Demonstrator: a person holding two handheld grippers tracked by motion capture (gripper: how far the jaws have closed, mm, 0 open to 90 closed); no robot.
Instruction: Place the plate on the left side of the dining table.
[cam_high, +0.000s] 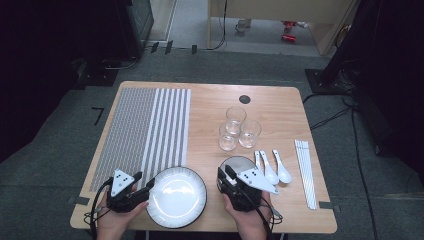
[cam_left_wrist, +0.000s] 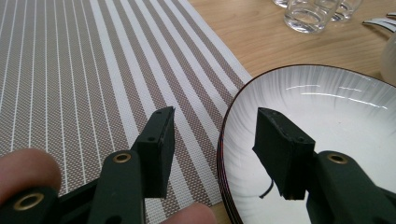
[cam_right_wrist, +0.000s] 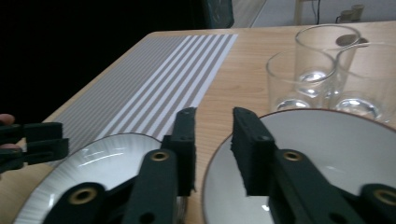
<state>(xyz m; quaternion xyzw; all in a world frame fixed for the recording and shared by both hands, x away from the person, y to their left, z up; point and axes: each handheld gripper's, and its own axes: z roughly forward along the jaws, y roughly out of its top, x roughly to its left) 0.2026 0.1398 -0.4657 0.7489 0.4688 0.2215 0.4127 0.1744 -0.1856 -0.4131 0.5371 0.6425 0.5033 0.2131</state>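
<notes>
A large white plate (cam_high: 177, 197) with a dark rim lies at the table's front middle. My left gripper (cam_high: 145, 187) is open at its left edge. In the left gripper view the jaws of this gripper (cam_left_wrist: 215, 116) straddle the plate (cam_left_wrist: 336, 116) rim, one over the striped placemat (cam_left_wrist: 70, 70), one over the plate's inside. A smaller white dish (cam_high: 240, 162) sits to the right of the plate. My right gripper (cam_high: 222, 175) is open at its left side. In the right gripper view its jaws (cam_right_wrist: 214, 114) straddle the dish (cam_right_wrist: 336, 149) rim, beside the large plate (cam_right_wrist: 107, 158).
Three clear glasses (cam_high: 235, 127) stand grouped behind the dish. Three white spoons (cam_high: 272, 167) lie to its right, then a bundle of white sticks (cam_high: 306, 172) near the right edge. The striped placemat (cam_high: 145, 130) covers the table's left half.
</notes>
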